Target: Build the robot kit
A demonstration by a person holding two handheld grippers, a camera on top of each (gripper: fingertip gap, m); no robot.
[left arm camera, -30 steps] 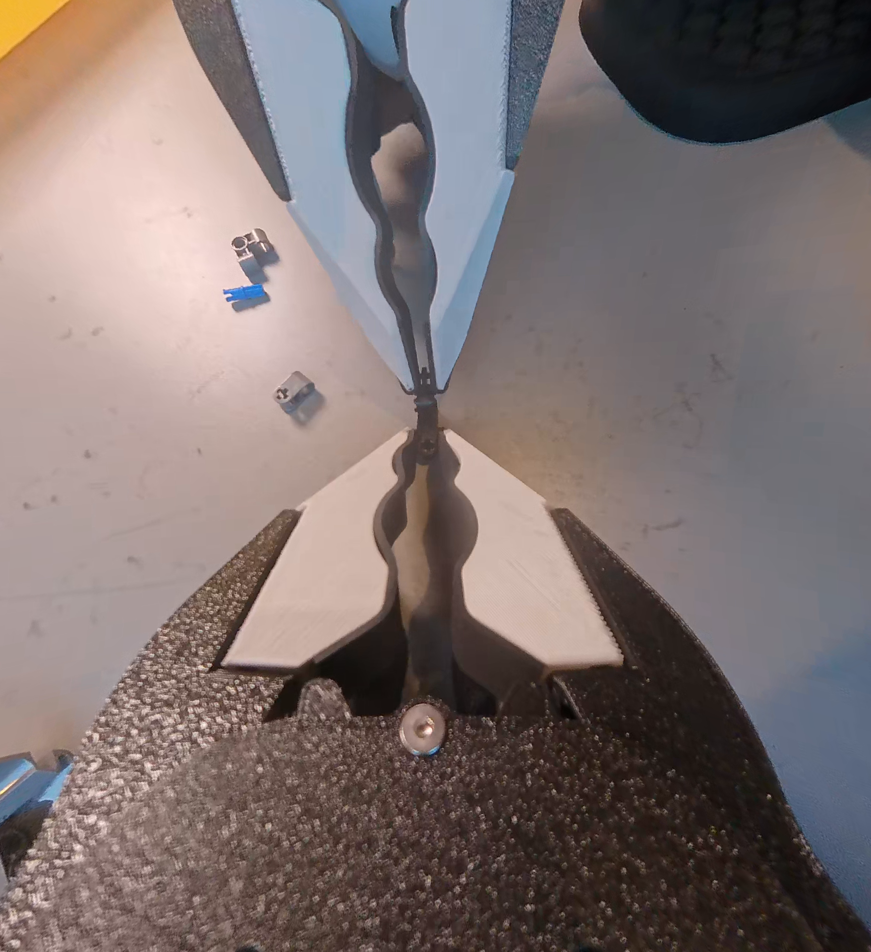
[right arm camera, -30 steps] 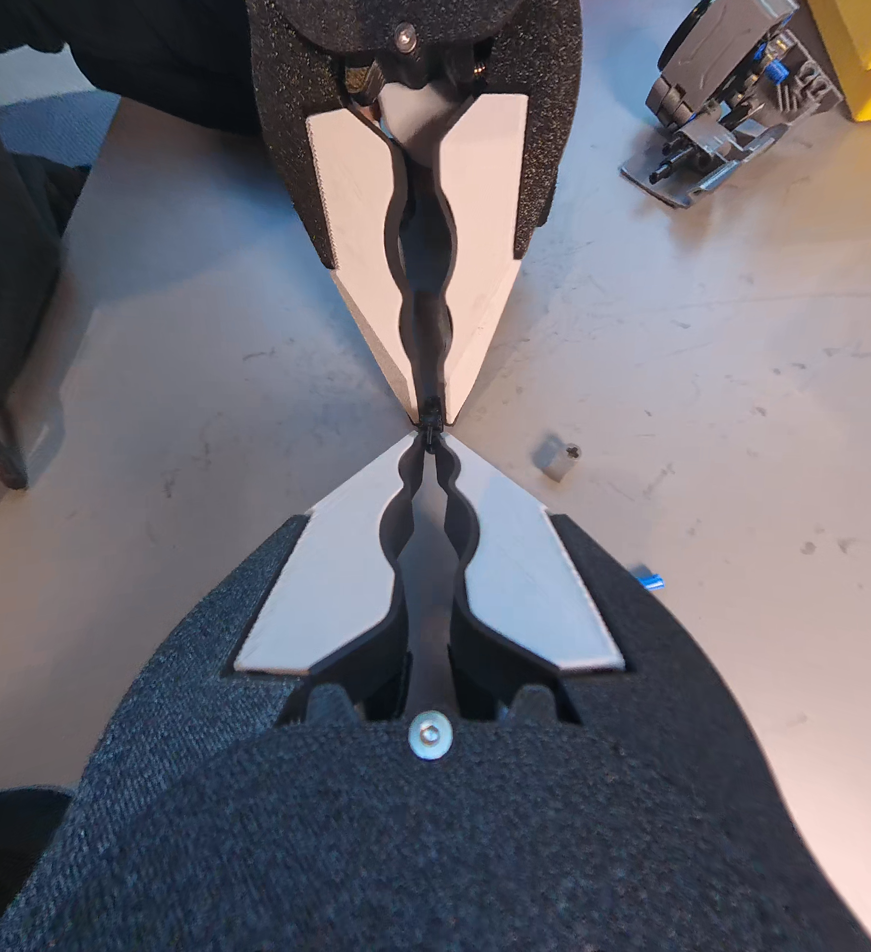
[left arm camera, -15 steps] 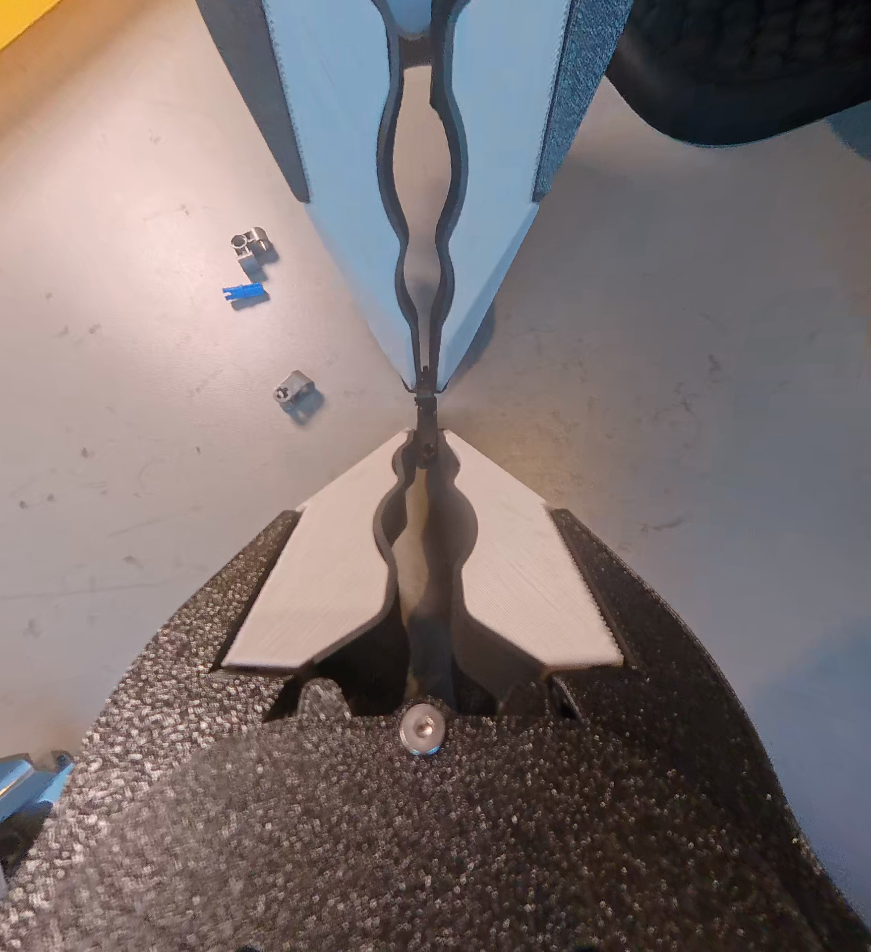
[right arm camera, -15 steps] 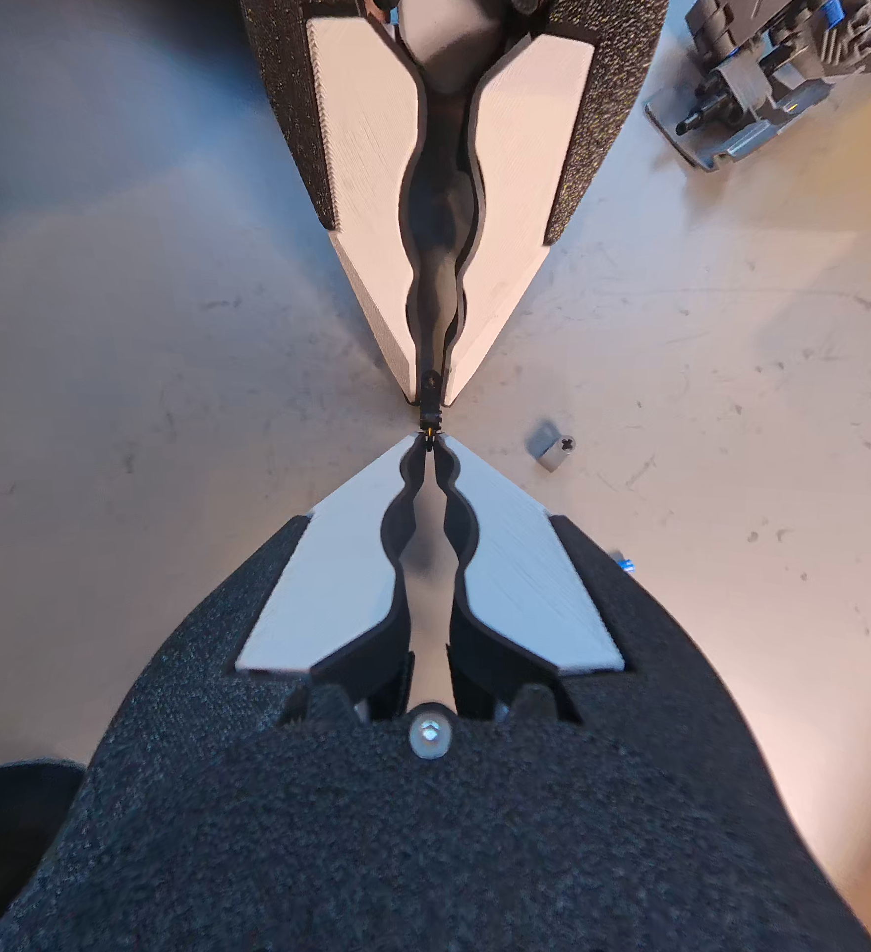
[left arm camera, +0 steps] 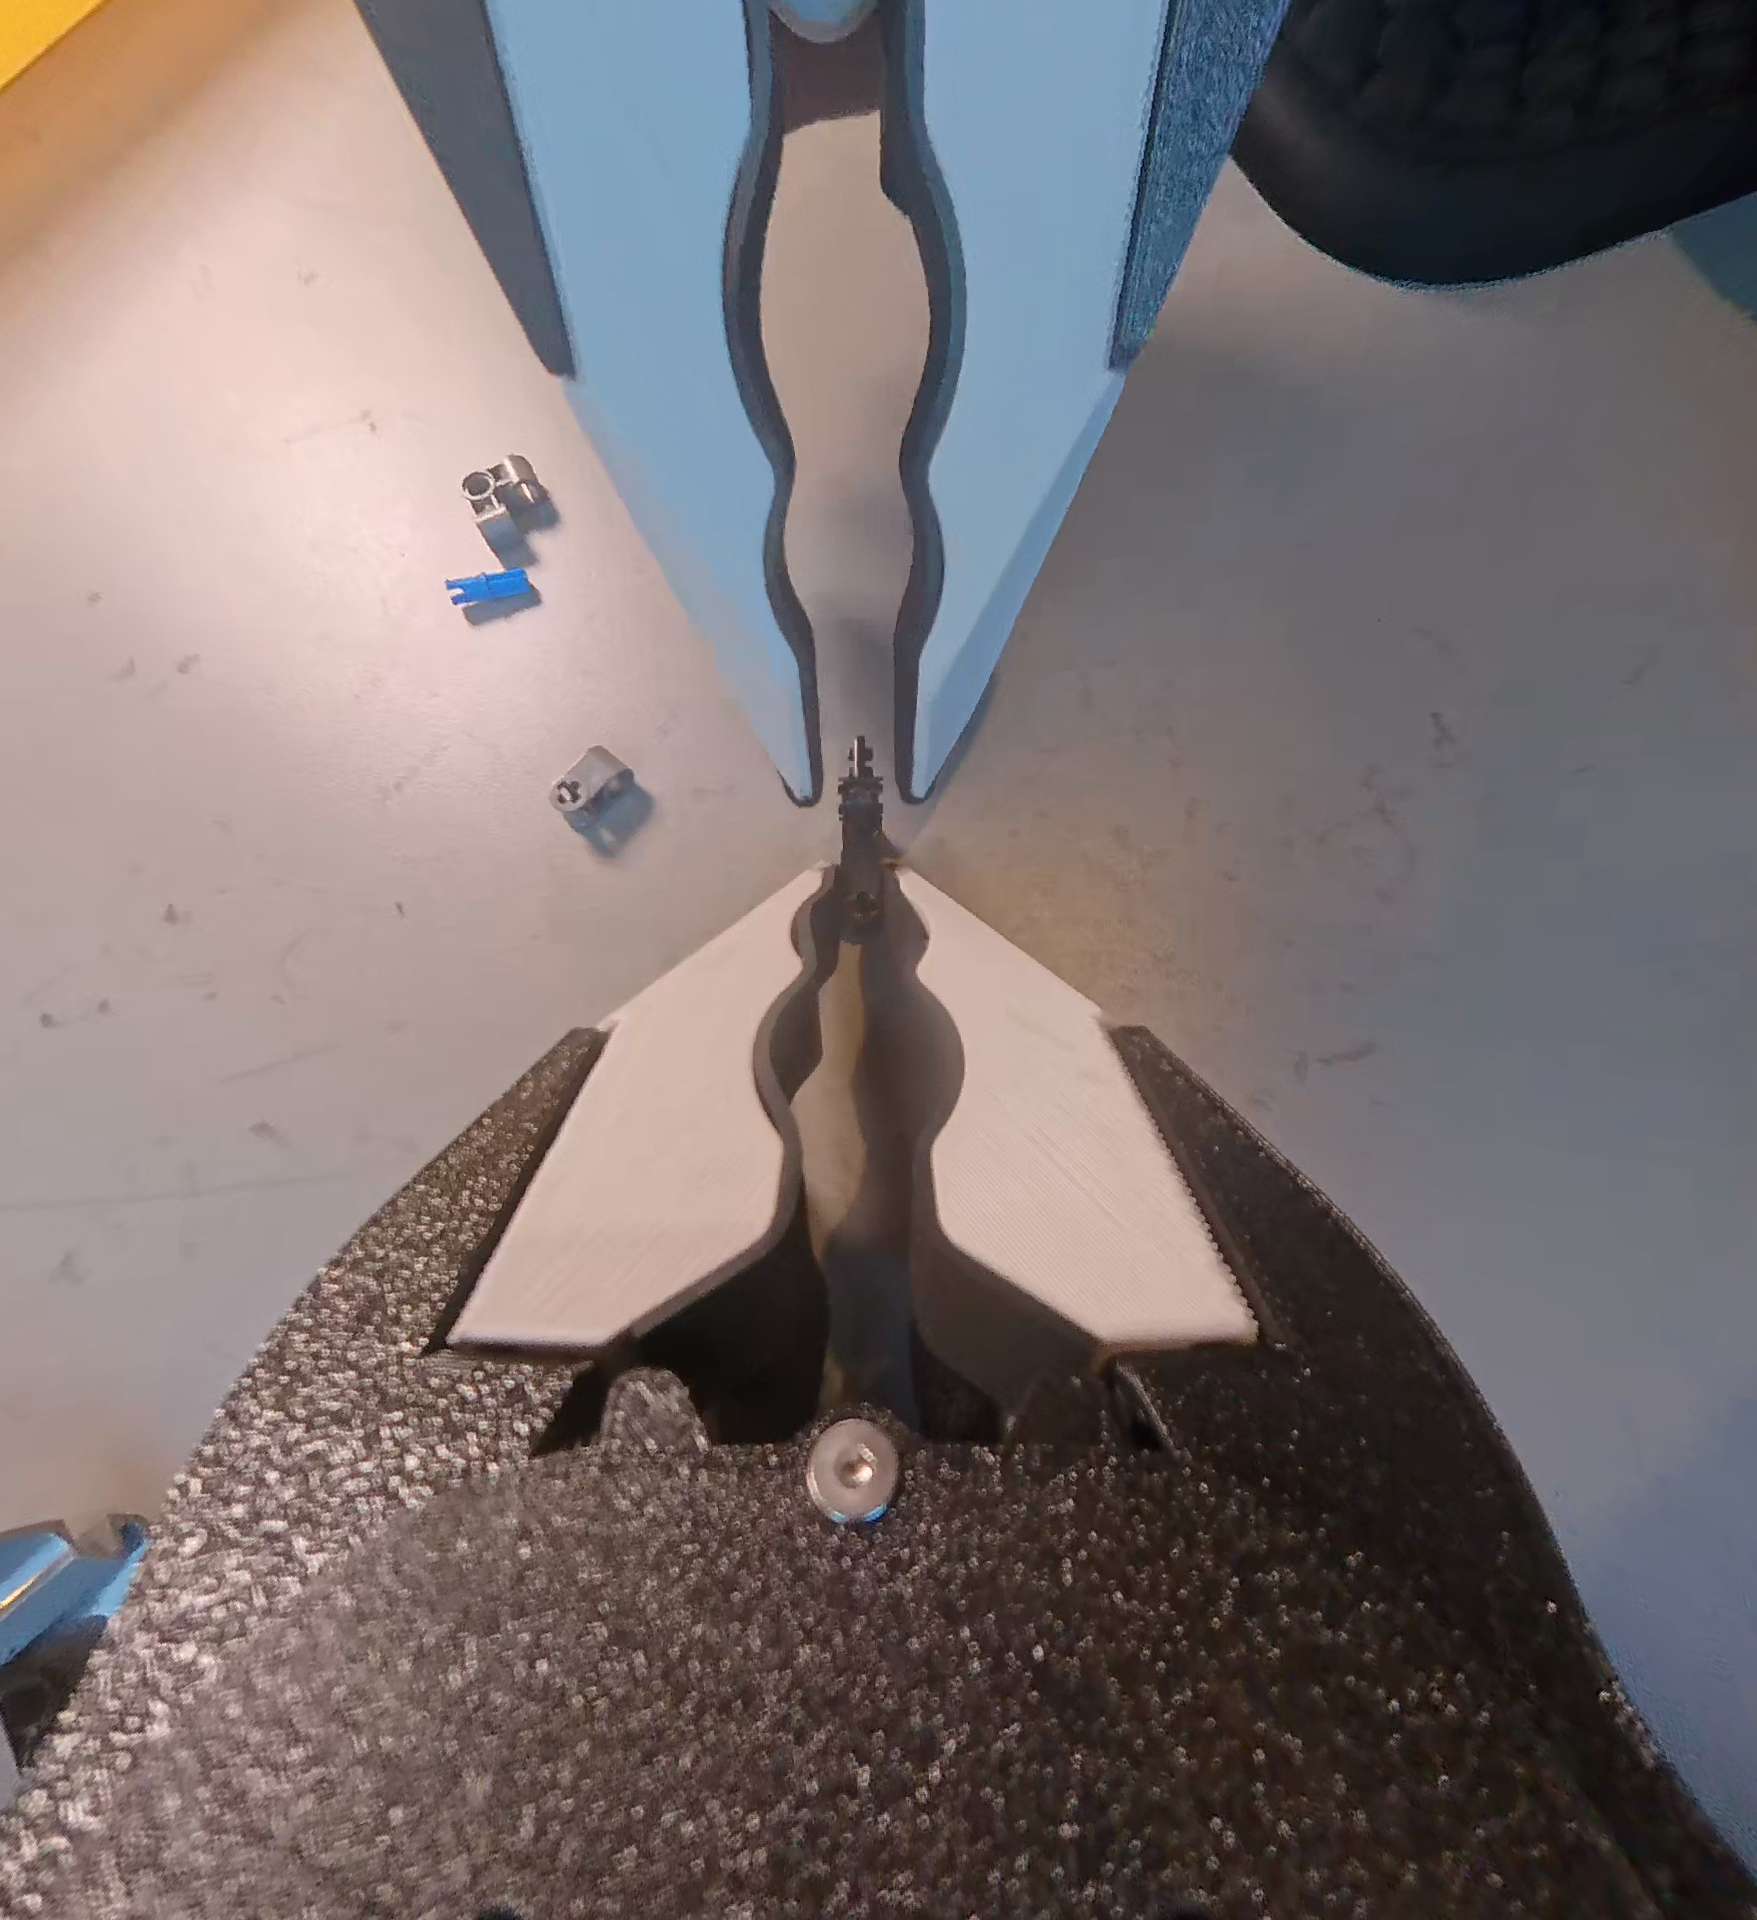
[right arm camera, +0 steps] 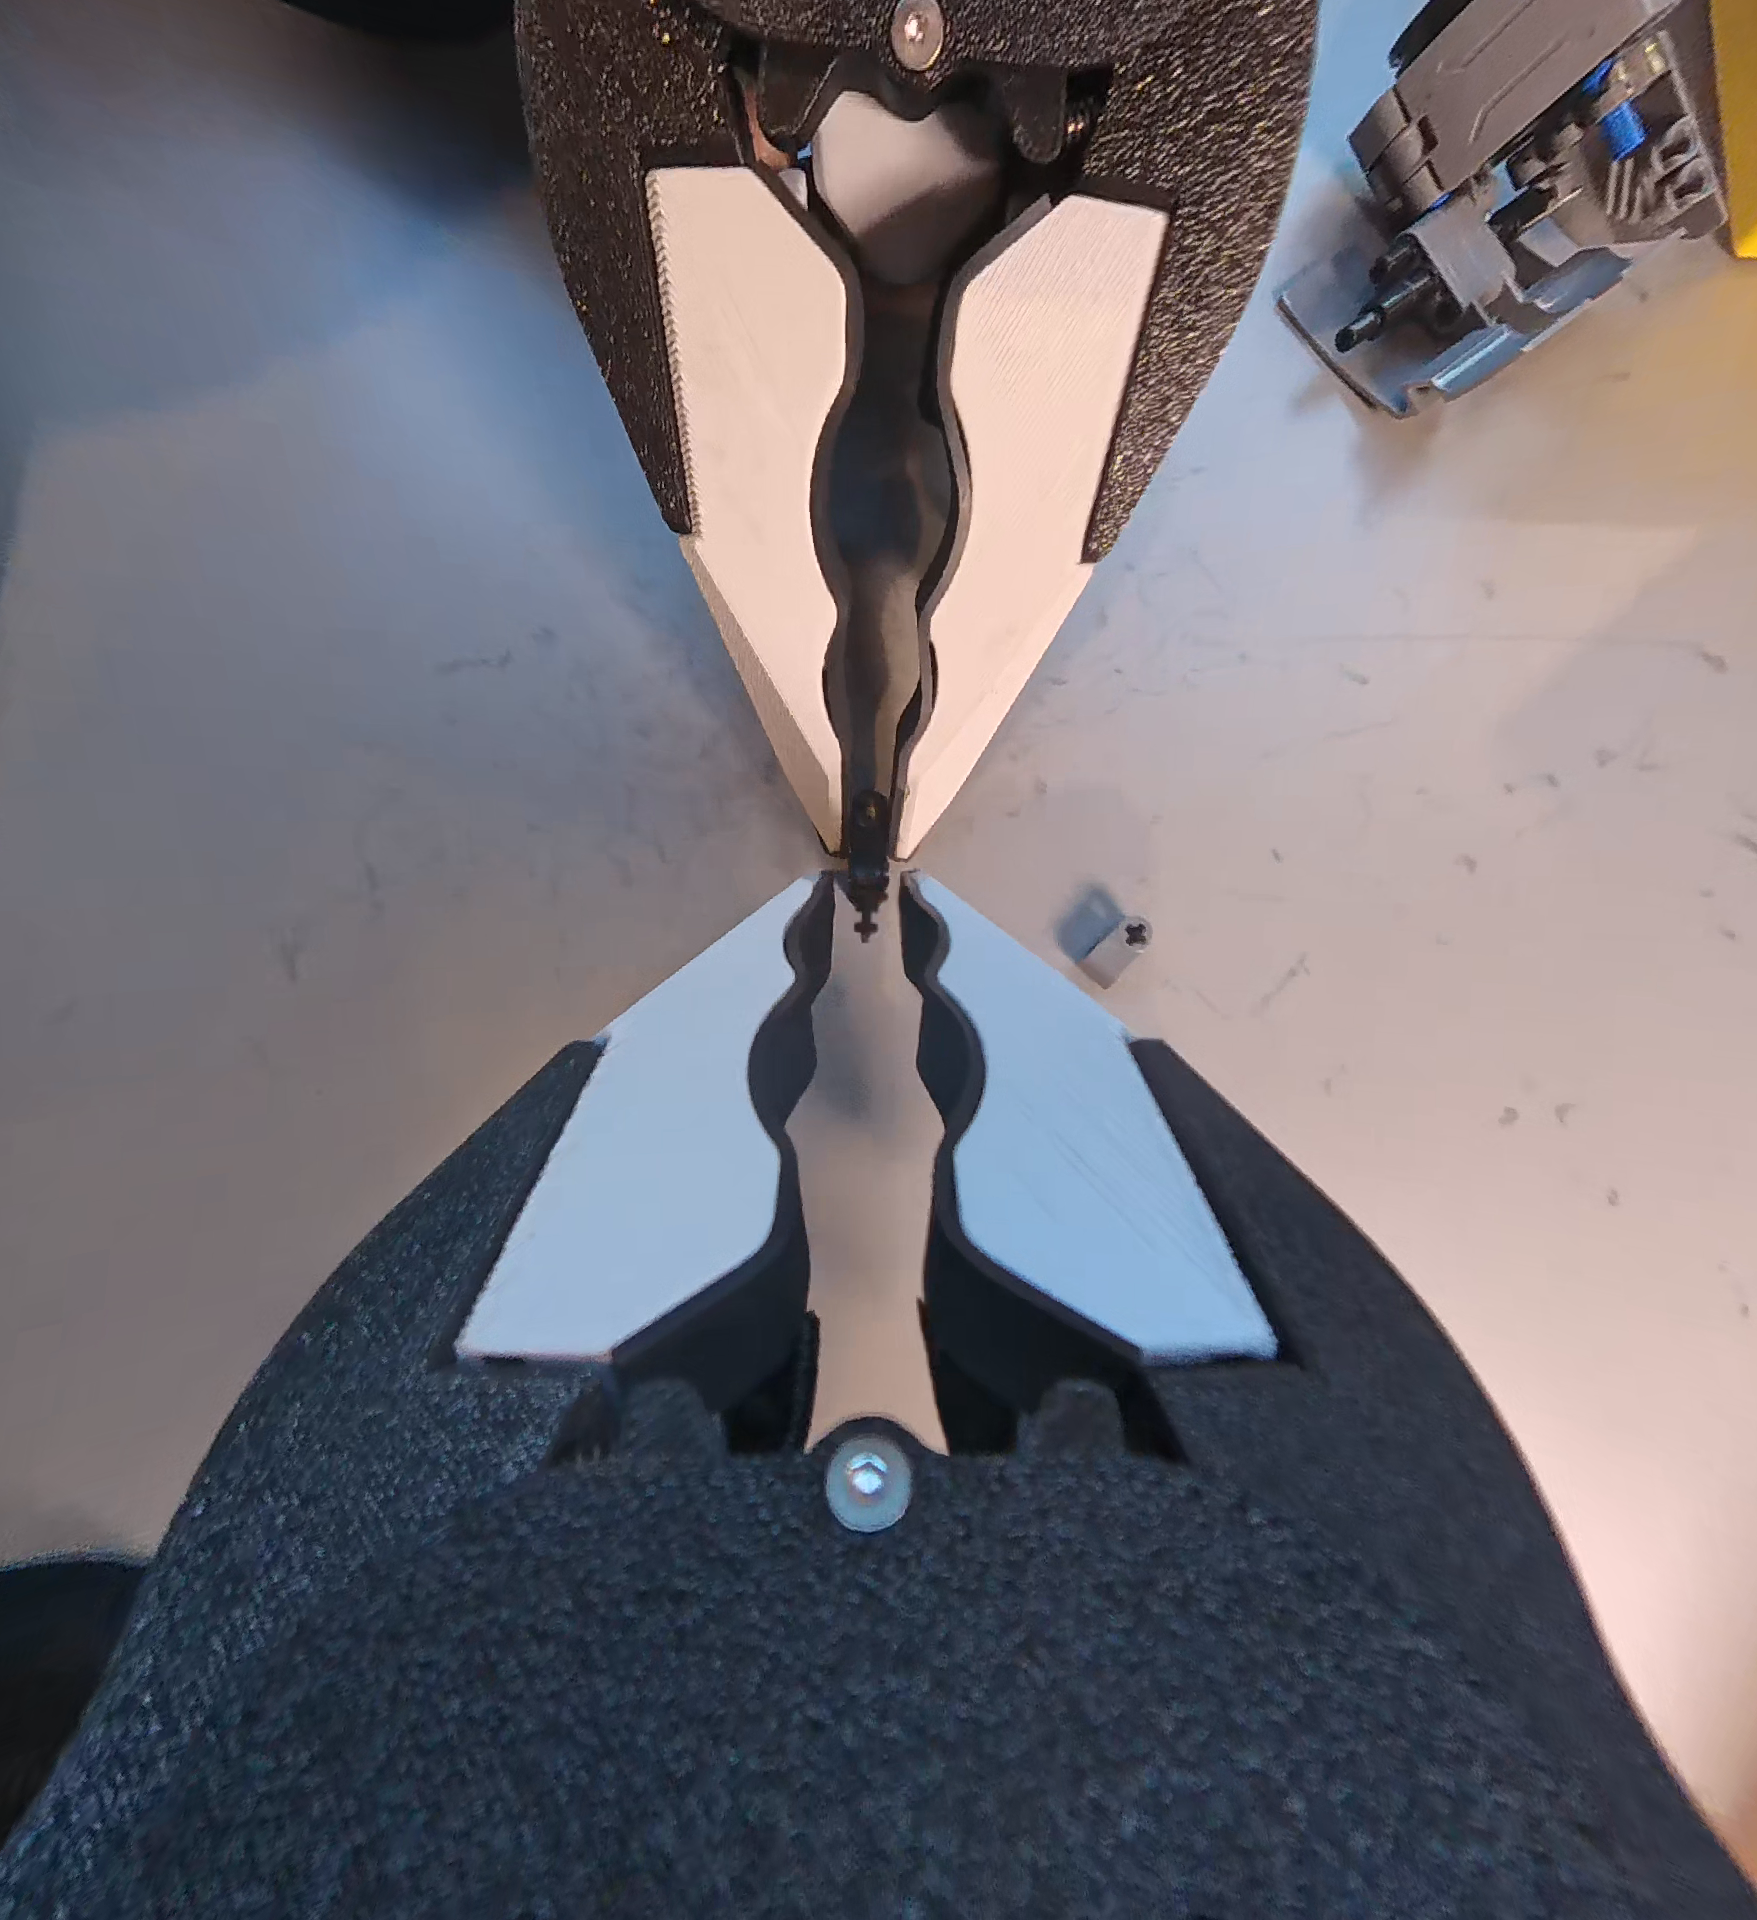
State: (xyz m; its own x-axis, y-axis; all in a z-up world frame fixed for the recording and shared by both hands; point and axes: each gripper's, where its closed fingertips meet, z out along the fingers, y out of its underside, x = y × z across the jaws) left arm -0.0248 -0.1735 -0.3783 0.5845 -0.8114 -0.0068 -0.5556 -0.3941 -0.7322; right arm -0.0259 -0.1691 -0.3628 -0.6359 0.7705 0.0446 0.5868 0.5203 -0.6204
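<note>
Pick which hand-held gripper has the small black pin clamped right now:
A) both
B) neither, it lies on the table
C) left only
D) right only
C: in the left wrist view the left hand-held gripper is shut on the small black pin, while the right hand-held gripper has its fingertips parted on either side of the pin's free end, not touching it.

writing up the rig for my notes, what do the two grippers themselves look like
Both look alike. The left gripper has a speckled black textured body, and the right gripper a darker, finer-grained one. Each carries two pale grey, ridged wedge-shaped fingers tapering to a point, edged inside with wavy black rubber pads. A silver screw sits at the centre of each body. No cables or sleeves show.
</note>
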